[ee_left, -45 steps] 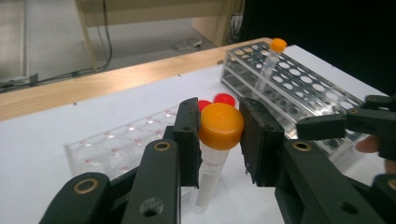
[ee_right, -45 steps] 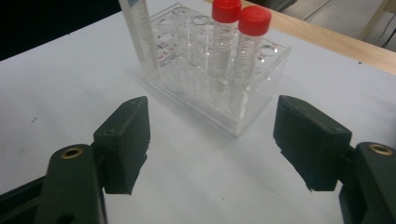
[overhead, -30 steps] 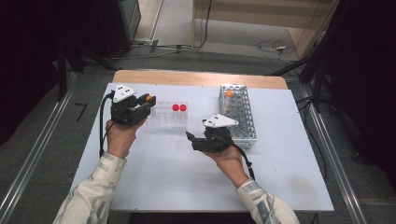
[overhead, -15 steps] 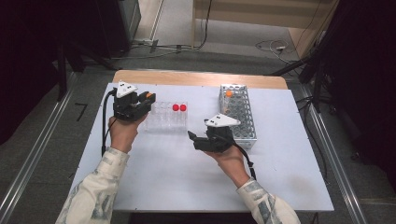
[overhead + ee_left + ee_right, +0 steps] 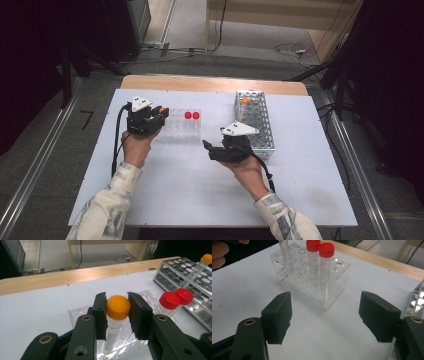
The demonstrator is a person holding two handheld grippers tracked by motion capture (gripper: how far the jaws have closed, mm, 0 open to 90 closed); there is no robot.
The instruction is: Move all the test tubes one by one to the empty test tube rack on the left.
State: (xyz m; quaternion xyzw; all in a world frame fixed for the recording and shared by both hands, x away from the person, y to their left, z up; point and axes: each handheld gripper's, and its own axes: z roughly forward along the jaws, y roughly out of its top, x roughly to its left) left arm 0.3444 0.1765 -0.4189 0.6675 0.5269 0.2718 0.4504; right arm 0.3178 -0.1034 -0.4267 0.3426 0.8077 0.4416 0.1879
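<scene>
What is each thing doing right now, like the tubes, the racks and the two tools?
Left tool: jaws either side of the orange cap, just eased a little.
Orange-capped tube: upright, capped, lower end down in the clear rack.
Clear rack: standing on the table.
Two red-capped tubes: capped, upright, side by side in the clear rack.
Metal rack: holds one orange-capped tube, leaning.
Right tool: open, nothing in it.
</scene>
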